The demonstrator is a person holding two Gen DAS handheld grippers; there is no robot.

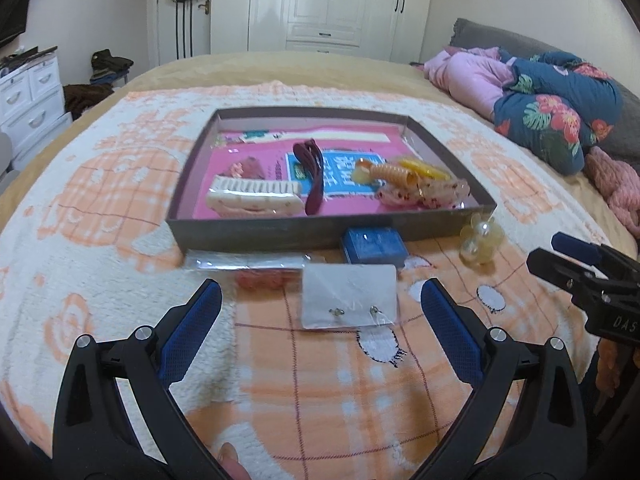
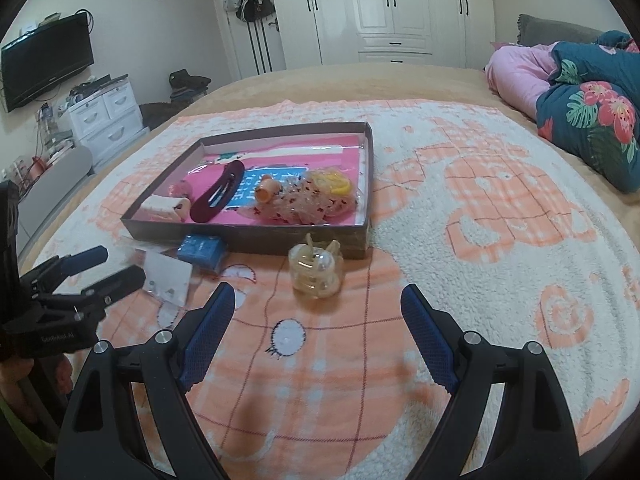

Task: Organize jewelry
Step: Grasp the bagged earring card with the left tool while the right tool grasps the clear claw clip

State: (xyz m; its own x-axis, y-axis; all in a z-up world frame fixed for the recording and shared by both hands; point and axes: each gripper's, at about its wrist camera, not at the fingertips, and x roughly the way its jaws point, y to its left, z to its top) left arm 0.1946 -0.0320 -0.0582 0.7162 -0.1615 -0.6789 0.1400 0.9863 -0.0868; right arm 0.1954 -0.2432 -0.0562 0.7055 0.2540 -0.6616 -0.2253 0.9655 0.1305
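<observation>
A shallow dark box [image 1: 320, 229] [image 2: 256, 240] with a pink lining lies on the blanket and holds several hair clips, among them a maroon clip [image 1: 310, 176] [image 2: 218, 196]. In front of it lie a white earring card in plastic [image 1: 348, 298] [image 2: 168, 276], a small blue box [image 1: 374, 245] [image 2: 200, 250] and a clear yellowish claw clip [image 1: 480, 242] [image 2: 316, 268]. My left gripper [image 1: 320, 300] is open and empty, just short of the earring card. My right gripper [image 2: 316, 300] is open and empty, just short of the claw clip.
An orange and white blanket [image 2: 460, 240] covers the bed. A clear packet with something red [image 1: 256, 268] lies left of the card. A floral quilt [image 1: 560, 120] and pink bedding sit at the right. White drawers [image 2: 108, 120] stand beyond the left edge.
</observation>
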